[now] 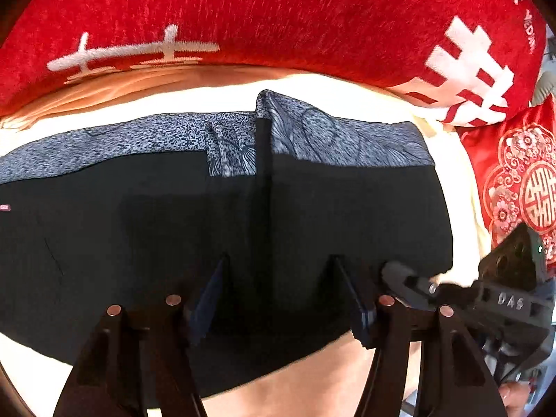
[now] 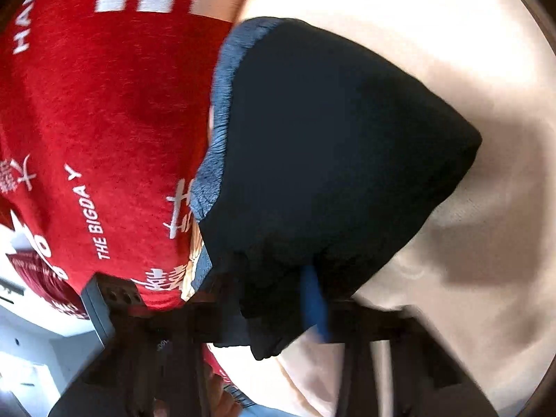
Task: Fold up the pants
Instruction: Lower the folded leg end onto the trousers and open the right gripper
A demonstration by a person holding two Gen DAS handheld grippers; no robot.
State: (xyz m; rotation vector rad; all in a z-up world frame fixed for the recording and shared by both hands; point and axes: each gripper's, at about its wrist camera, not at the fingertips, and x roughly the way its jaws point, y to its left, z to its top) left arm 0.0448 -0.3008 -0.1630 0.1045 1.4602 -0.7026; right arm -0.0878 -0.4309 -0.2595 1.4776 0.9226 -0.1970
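Pants [image 1: 173, 226] lie spread flat across a cream sheet [image 1: 347, 90], dark fabric filling most of the left wrist view, with a band of blue-grey patterned lining [image 1: 121, 142] turned up along the far edge. At far left, a small pink tag [image 1: 5, 207] shows on the cloth. Behind the garment runs a long red cushion [image 1: 278, 17] with white embroidered characters.

Left gripper [image 1: 279, 264] sits low over the near part of the pants, its two blue-padded fingers spread wide apart, with dark cloth between them (tips appear to rest on the fabric; contact not certain). To its right, the right gripper [image 1: 410, 274] meets the right end of the pants. Further right, a red satin cushion [image 1: 521, 180] with a round floral emblem.

Right wrist view (motion-blurred): red cushion at left, then the pants bunched into a dark mound on the sheet. Right gripper [image 2: 274, 299] pinches the near edge of the cloth; one blue pad [image 2: 314, 299] shows against the gathered fabric, the other is buried in it.
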